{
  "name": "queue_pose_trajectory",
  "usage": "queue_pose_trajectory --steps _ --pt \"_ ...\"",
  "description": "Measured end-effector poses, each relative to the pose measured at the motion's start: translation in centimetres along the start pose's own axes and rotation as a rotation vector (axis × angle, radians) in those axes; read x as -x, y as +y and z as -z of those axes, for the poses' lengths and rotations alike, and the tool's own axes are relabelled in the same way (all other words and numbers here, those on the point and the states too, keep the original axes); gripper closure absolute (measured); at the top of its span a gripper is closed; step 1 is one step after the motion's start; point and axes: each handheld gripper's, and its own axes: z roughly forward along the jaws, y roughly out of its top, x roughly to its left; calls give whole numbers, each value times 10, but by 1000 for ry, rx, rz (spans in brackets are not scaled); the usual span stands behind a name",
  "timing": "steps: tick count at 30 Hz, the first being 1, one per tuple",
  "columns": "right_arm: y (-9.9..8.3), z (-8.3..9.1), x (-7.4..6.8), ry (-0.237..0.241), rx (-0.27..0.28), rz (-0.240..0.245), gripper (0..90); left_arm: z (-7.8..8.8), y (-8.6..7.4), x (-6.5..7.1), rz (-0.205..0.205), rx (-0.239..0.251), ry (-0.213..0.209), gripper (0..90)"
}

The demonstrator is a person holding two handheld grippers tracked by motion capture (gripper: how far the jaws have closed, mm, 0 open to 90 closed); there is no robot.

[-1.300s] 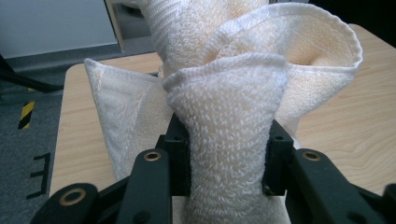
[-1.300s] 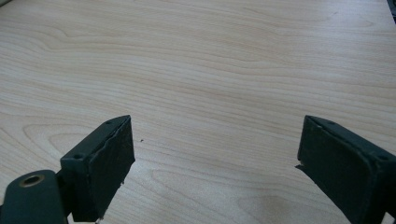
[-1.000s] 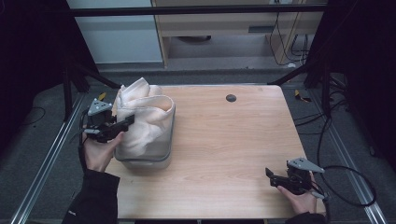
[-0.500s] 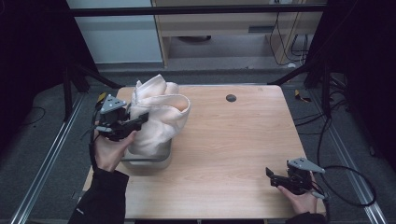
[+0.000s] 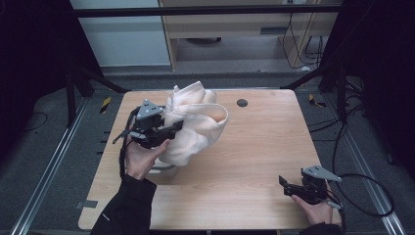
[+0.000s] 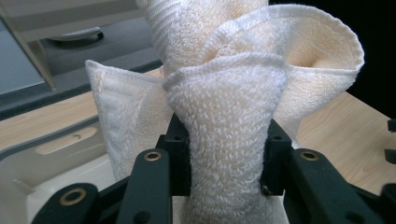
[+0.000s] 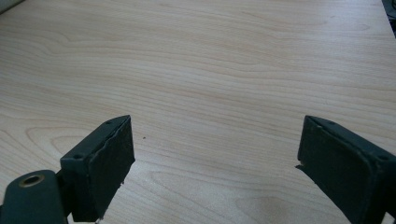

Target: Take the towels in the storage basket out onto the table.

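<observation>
A light wooden table point(image 5: 254, 161) with rounded corners carries a small round black disc point(image 5: 242, 103) near its far edge. A pale plastic bin point(image 6: 56, 158) sits toward the table's left edge. Beyond the far edge stands a beige cabinet point(image 5: 220, 29).

Towel point(image 5: 195, 125) above tub point(image 5: 164, 169) (table's point(image 5: 254, 147) left half); right gripper point(image 5: 288, 185) near-right corner.

A light wooden table point(image 5: 244, 161) carries a pale plastic bin point(image 6: 51, 154) near its left edge.
</observation>
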Motion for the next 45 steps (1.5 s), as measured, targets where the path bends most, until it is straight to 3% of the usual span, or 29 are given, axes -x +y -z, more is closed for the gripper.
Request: queue_pose_trajectory --steps 12,20,38,45 --pt "0 1 0 5 -3 -7 107 -35 -5 31 -37 -31 -60 630" --pt "0 2 1 3 3 -13 107 -61 -16 47 -55 -62 -105 629" --pt "-1 1 1 3 -3 -3 107 -112 -57 62 -32 -150 -166 627" --pt "-1 0 1 1 -4 5 107 -122 -70 64 -43 -167 -183 613"
